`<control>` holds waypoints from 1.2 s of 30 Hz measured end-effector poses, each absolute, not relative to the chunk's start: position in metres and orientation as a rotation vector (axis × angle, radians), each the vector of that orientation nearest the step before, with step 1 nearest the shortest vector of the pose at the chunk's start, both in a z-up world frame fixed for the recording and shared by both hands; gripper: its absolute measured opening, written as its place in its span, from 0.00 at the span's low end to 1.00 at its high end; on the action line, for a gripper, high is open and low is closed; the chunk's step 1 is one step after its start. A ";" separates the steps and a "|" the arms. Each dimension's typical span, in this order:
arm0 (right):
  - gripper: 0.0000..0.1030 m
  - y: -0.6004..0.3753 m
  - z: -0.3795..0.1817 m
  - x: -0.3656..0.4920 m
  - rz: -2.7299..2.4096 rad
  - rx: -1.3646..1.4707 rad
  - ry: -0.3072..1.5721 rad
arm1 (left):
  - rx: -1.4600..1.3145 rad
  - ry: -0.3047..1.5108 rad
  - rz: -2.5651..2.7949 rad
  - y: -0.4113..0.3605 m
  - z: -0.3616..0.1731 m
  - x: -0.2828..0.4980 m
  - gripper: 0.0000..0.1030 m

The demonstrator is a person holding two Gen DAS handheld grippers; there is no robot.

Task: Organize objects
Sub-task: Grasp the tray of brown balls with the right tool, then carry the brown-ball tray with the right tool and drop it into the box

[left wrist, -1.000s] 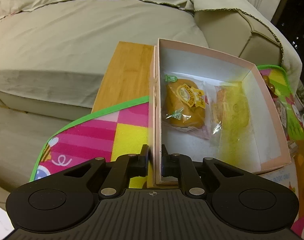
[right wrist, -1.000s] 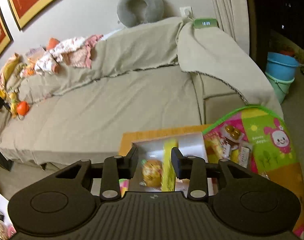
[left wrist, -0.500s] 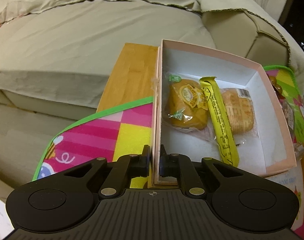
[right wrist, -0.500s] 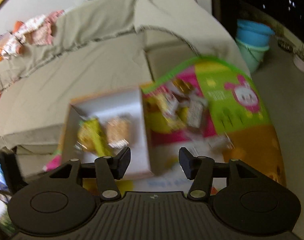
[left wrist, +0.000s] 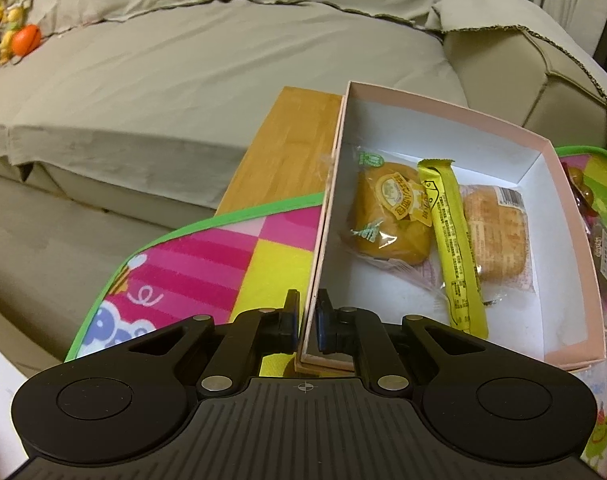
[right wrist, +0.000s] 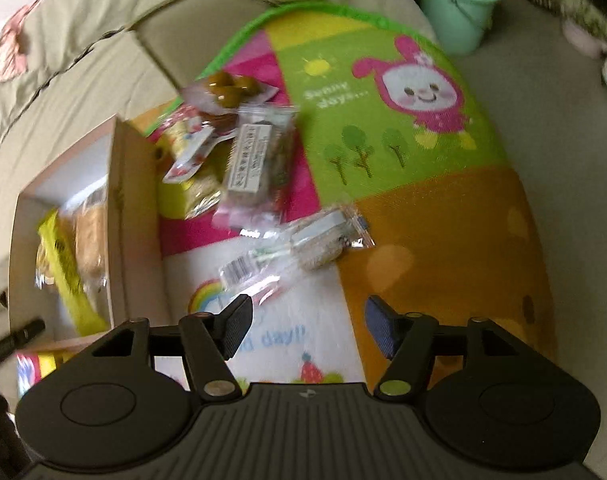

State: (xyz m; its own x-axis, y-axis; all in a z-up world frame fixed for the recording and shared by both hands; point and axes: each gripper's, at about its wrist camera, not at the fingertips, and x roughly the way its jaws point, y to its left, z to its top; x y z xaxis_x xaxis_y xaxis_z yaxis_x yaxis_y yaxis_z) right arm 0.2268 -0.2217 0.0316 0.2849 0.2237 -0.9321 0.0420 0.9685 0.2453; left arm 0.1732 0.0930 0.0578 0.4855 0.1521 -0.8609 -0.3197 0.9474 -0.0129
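A pink cardboard box (left wrist: 539, 142) with a white inside holds a wrapped round cake (left wrist: 391, 216), a long yellow snack bar (left wrist: 451, 244) and a wrapped pastry (left wrist: 497, 236). My left gripper (left wrist: 306, 322) is shut on the box's near left wall. In the right wrist view the box (right wrist: 121, 208) lies at the left. My right gripper (right wrist: 305, 326) hangs over the colourful mat (right wrist: 403, 140), its jaws opening with nothing between them. Just ahead of it lies a clear-wrapped snack (right wrist: 303, 248). Further off are a wrapped bar (right wrist: 253, 160) and a pack of brown sweets (right wrist: 227, 86).
The mat covers a low wooden table (left wrist: 291, 148) in front of a beige sofa (left wrist: 183, 68). Blue and green buckets (right wrist: 459, 4) stand on the floor at the far right. Toys and clothes (left wrist: 11, 28) lie on the sofa's far left.
The right gripper released the yellow bar into the box, then swung right and down over the mat while its jaws widened. The left gripper kept its hold on the box wall.
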 end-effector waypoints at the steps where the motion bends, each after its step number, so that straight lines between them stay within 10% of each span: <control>1: 0.61 -0.223 0.028 0.233 0.122 0.252 1.288 | -0.183 1.026 0.294 0.092 0.058 0.172 0.10; 15: 0.61 -0.176 0.036 0.317 0.206 0.100 1.113 | -0.207 1.013 0.335 0.086 0.060 0.165 0.10; 24: 0.87 -0.138 -0.006 0.415 0.165 0.177 1.170 | -0.202 1.010 0.331 0.086 0.062 0.164 0.10; 27: 0.60 -0.138 0.001 0.408 0.233 0.120 1.133 | -0.207 1.007 0.329 0.087 0.061 0.164 0.10; 36: 0.54 -0.159 0.034 0.327 0.365 -0.061 1.058 | -0.170 1.026 0.316 0.085 0.062 0.169 0.10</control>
